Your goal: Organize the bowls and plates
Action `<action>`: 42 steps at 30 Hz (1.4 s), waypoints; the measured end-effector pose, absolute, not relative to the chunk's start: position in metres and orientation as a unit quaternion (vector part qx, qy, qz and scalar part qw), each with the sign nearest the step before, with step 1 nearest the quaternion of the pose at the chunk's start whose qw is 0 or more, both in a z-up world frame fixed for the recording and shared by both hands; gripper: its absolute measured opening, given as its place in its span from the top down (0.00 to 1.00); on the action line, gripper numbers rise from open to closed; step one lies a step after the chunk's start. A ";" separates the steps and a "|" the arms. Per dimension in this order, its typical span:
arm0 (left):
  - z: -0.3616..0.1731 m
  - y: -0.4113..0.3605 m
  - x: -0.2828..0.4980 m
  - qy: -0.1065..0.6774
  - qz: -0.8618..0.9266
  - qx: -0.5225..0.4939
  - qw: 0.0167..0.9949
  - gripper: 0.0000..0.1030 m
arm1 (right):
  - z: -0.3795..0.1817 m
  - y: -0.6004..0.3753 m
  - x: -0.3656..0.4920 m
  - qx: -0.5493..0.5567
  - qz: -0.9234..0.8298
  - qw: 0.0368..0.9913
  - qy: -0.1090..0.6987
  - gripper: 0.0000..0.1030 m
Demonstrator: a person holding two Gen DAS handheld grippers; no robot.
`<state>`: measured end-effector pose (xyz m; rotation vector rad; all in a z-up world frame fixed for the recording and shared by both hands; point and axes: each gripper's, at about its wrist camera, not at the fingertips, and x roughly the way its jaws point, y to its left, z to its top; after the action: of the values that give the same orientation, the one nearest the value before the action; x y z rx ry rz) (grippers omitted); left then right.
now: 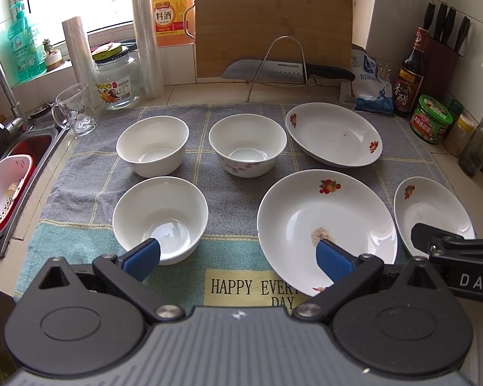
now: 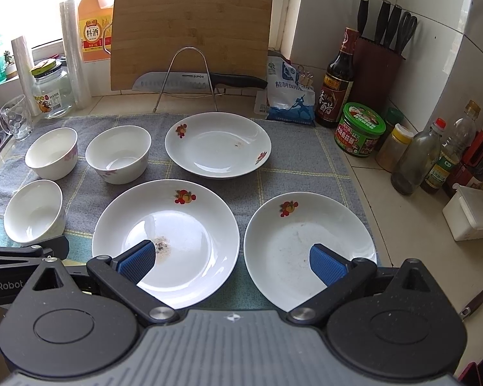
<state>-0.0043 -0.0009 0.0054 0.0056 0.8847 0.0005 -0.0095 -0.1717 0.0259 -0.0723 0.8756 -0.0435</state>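
Note:
Three white bowls and three white fruit-print plates lie apart on a grey-blue cloth [image 1: 235, 177]. In the left wrist view the near bowl [image 1: 160, 217] is front left, two more bowls [image 1: 152, 146] [image 1: 247, 148] behind it, a stained plate [image 1: 326, 228] front centre, a plate [image 1: 333, 133] at the back and another [image 1: 431, 215] far right. My left gripper [image 1: 238, 257] is open above the cloth's front edge, empty. My right gripper [image 2: 232, 260] is open over the gap between the stained plate [image 2: 165, 241] and the right plate [image 2: 309, 247], holding nothing.
A cutting board [image 1: 273, 22], a knife [image 1: 286, 70] on a wire rack, a jar [image 1: 117, 80] and a glass mug [image 1: 75, 112] stand behind the cloth. Sauce bottles [image 2: 338, 80], a green jar [image 2: 360, 128] and a knife block [image 2: 380, 64] crowd the right. A sink [image 1: 19, 160] lies left.

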 end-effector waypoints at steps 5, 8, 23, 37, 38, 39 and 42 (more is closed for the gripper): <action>0.006 -0.001 -0.005 0.428 -0.001 0.002 0.904 0.01 | 0.026 -0.173 -0.010 -0.034 -0.020 0.906 0.422 0.00; 0.008 -0.001 -0.006 0.427 -0.001 0.002 0.904 0.01 | 0.026 -0.174 -0.010 -0.035 -0.020 0.906 0.421 0.00; 0.010 0.005 0.002 0.413 -0.058 0.007 0.909 0.01 | 0.031 -0.178 -0.022 -0.031 -0.022 0.920 0.390 0.00; 0.010 0.023 0.010 0.383 -0.210 0.019 0.899 0.01 | 0.022 -0.191 -0.058 -0.019 -0.108 0.927 0.359 0.00; 0.010 0.022 0.010 0.383 -0.211 0.026 0.899 0.01 | 0.020 -0.193 -0.063 -0.018 -0.111 0.927 0.357 0.00; 0.010 0.019 0.009 0.379 -0.218 0.033 0.899 0.01 | 0.019 -0.195 -0.065 -0.018 -0.113 0.927 0.356 0.00; 0.008 0.016 0.011 0.387 -0.254 0.030 0.886 0.01 | 0.012 -0.202 -0.074 -0.018 -0.116 0.926 0.357 0.00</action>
<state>0.0108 0.0163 0.0081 0.0623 0.8043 -0.5292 -0.0741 -0.2016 0.0123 -0.0368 0.7330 -0.2389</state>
